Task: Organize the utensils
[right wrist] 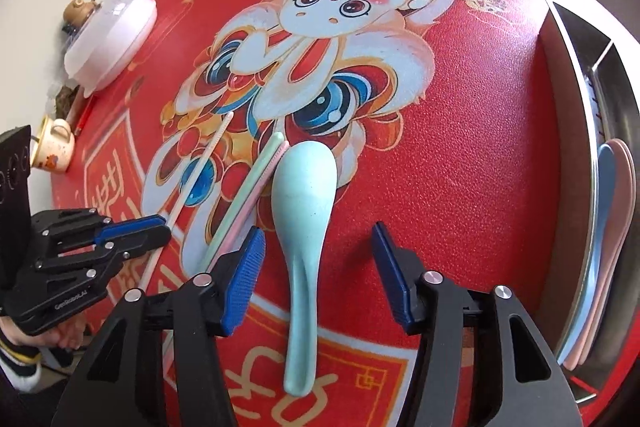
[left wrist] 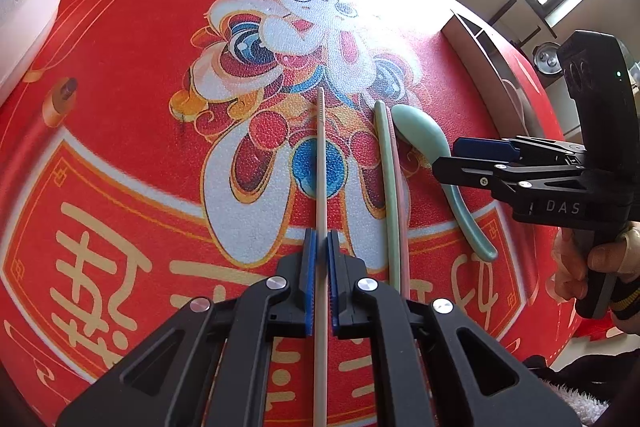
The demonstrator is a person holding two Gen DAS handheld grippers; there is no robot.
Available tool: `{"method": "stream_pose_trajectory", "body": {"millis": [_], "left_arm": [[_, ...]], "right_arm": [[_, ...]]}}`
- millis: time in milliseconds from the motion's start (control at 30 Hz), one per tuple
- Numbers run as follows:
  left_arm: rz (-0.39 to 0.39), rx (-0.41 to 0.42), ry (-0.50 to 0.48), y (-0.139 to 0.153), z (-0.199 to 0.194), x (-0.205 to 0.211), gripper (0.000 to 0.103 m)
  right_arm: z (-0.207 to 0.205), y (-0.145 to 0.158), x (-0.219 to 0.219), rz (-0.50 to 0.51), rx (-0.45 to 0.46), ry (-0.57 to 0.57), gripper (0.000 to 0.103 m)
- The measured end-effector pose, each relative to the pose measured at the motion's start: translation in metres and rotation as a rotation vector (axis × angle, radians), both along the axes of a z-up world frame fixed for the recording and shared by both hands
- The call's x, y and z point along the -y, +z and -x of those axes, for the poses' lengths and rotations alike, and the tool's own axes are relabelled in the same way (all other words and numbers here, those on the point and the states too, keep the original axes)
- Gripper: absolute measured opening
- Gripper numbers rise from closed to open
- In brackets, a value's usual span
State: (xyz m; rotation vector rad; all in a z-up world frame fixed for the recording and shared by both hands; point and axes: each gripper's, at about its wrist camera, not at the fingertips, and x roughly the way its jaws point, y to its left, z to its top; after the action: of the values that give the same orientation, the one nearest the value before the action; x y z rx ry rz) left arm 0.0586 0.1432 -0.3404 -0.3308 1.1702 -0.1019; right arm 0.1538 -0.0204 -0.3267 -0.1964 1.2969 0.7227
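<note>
In the left wrist view, the left gripper (left wrist: 322, 259) at the bottom middle is pinched tight on a thin cream chopstick (left wrist: 321, 163). The stick runs straight up the frame over the red mat (left wrist: 132, 75), which looks bumpy like leather and has a cartoon rabbit on it. Just to the right lie a green chopstick (left wrist: 385, 179) and a pink chopstick (left wrist: 400, 195), touching side by side, and then a mint spoon (left wrist: 424, 139). The sticks look stiff, light and smooth, so they may slip; a hold near the middle seems best. In the right wrist view, the right gripper (right wrist: 318, 275) at the bottom has its jaws apart and holds nothing. The mint spoon lies on the mat between them, bowl up the frame. It looks hard and glossy. Its thin handle looks easiest to pinch. At the right edge a metal tray (right wrist: 576, 39) holds a blue spoon (right wrist: 604, 187) and a pink spoon (right wrist: 622, 211).
</note>
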Motion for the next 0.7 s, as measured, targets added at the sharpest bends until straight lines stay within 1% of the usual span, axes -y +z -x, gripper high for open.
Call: {"method": "stream_pose_trajectory", "body": {"millis": [33,67,100,200,233,300,333,367,533,700], "left_arm": [[0.0,0.0,0.001,0.0,0.0,0.0,0.007],[0.0,0.0,0.001,0.0,0.0,0.0,0.007],[0.0,0.0,0.001,0.0,0.0,0.0,0.007],[0.0,0.001,0.001,0.0,0.0,0.0,0.007],[-0.002,0.001,0.0,0.0,0.0,0.001,0.007],[-0.002,0.001,-0.001,0.0,0.0,0.0,0.007],[0.0,0.001,0.002,0.001,0.0,0.0,0.007],[0.002,0.002,0.003,0.001,0.001,0.0,0.007],[-0.003,0.006,0.006,0.001,0.002,0.001,0.007],[-0.025,-0.007,-0.008,0.003,0.003,0.005,0.007]], "right_arm": [[0.001,0.0,-0.002,0.01,0.01,0.01,0.04],[0.001,-0.001,-0.005,0.004,0.005,0.025,0.034],[0.001,-0.001,-0.006,0.002,0.001,0.037,0.031],[0.004,0.0,-0.011,0.035,0.023,0.094,0.028],[0.004,0.0,-0.012,0.036,0.018,0.1,0.027],[0.004,0.001,-0.01,0.03,0.005,0.106,0.015],[0.007,0.003,-0.009,0.042,0.03,0.107,0.012],[0.008,0.006,-0.008,0.044,0.043,0.109,0.005],[0.016,0.005,0.003,0.031,0.017,0.084,0.005],[0.026,0.004,0.009,0.042,0.004,0.064,0.006]]}}
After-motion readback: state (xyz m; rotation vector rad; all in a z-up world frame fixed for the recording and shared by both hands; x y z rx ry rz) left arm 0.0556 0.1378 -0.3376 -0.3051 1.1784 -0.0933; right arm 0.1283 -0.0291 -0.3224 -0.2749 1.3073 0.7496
